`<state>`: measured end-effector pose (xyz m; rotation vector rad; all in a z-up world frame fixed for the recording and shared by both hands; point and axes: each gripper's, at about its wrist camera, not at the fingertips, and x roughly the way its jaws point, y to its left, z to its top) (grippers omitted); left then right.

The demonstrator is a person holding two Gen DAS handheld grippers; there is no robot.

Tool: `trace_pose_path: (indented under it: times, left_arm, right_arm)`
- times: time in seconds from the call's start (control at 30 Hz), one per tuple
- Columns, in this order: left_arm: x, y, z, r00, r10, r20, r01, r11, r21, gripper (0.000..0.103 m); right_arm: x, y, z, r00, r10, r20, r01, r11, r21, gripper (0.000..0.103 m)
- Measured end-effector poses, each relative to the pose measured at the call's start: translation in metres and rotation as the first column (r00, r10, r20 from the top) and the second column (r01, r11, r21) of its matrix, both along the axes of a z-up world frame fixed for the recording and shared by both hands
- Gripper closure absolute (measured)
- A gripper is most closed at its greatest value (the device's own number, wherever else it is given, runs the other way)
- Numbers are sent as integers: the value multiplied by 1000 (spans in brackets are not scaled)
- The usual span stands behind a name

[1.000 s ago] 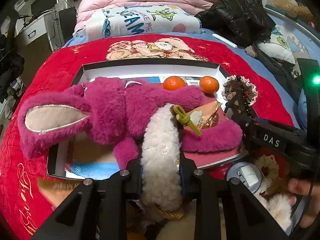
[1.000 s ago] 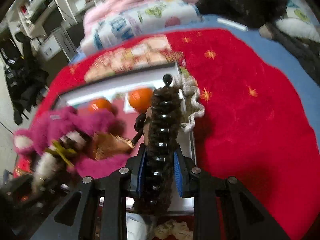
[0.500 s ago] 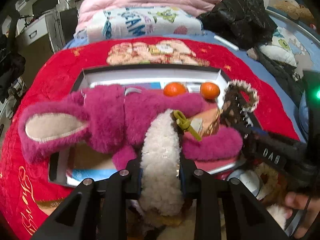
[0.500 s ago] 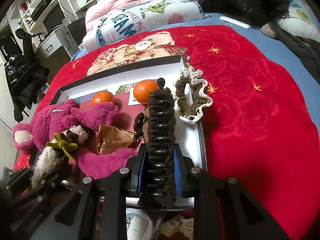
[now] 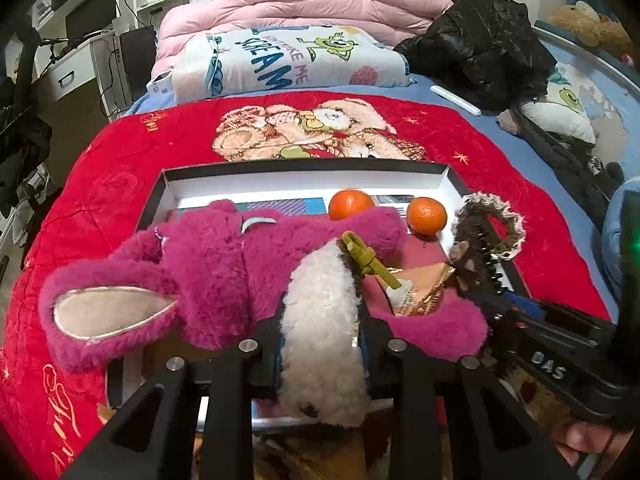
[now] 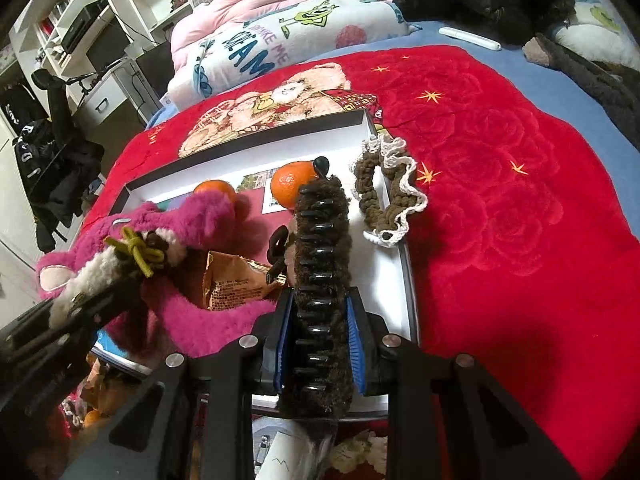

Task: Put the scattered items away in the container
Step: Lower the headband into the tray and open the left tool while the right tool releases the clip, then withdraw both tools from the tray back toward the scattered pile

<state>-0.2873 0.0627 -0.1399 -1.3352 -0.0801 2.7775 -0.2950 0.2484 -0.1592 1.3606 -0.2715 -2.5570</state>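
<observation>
The shallow white box [image 5: 448, 184] with a dark rim sits on the red plush blanket [image 6: 500, 200], holding a shaggy magenta plush toy [image 5: 224, 264], two glossy tangerines [image 5: 426, 216] and a crinkled gold snack packet [image 6: 236, 284]. The left gripper [image 5: 322, 320] clamps a woolly cream hair clip [image 5: 320, 328] over the box. The right gripper [image 6: 320, 320] grips a fuzzy brown toothed claw clip [image 6: 322, 264]. Only the right wrist view shows the whole of the single lace-edged crochet scrunchie [image 6: 390, 192] draped over the box's right rim.

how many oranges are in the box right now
2. One orange sits at the back of the box, partly behind the pink plush toy; the other orange lies near the back right corner. More could be hidden under the plush.
</observation>
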Motion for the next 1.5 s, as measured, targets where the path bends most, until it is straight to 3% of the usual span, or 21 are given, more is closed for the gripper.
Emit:
trace_pose_path:
  times: [0.23,0.6,0.73,0.9,0.97,1.03,1.2,1.3,1.37,1.5]
  left_arm:
    - [-13,-4,-31,996,11,87,-10,1000,-7,75]
    - [-8,3,-32,997,11,70,-5,997,-79,67]
    - [-9,0,-34,996,21,86,-14,997,-80,47]
    - [-8,-3,-33,995,36,92,-31,997,-65,40]
    - [-7,-3,-31,995,45,86,-39,997,-66,27]
    - [-8,-3,-30,996,48,79,-43,997,-61,22]
    - [-8,-4,-29,996,46,83,-40,997,-62,18]
    - [-6,-2,-25,997,40,69,-34,996,-81,5]
    - [-5,0,-19,998,42,45,-37,995,-95,0]
    - [-5,-1,-19,998,15,67,-10,997,-80,0]
  right_arm:
    - [-1,-1,-1,1000,-1,-1,1,1000,-2,80]
    - [-1,-2,-1,1000,-2,-5,2,1000,4,80]
    - [-1,-1,-1,1000,-5,-5,5,1000,-6,79]
    - [1,-3,3,1000,26,-13,-26,1000,-11,64]
    - [2,-4,7,999,25,-27,-25,1000,-1,57]
    - [2,-2,9,999,23,-33,-23,1000,-4,50]
    - [2,-5,13,998,40,-46,-41,998,-36,35]
    - [3,-10,15,998,51,-49,-53,998,-32,21]
    - [4,-10,19,997,45,-60,-48,998,-40,0]
    - [5,-5,28,997,33,-72,-36,998,-47,0]
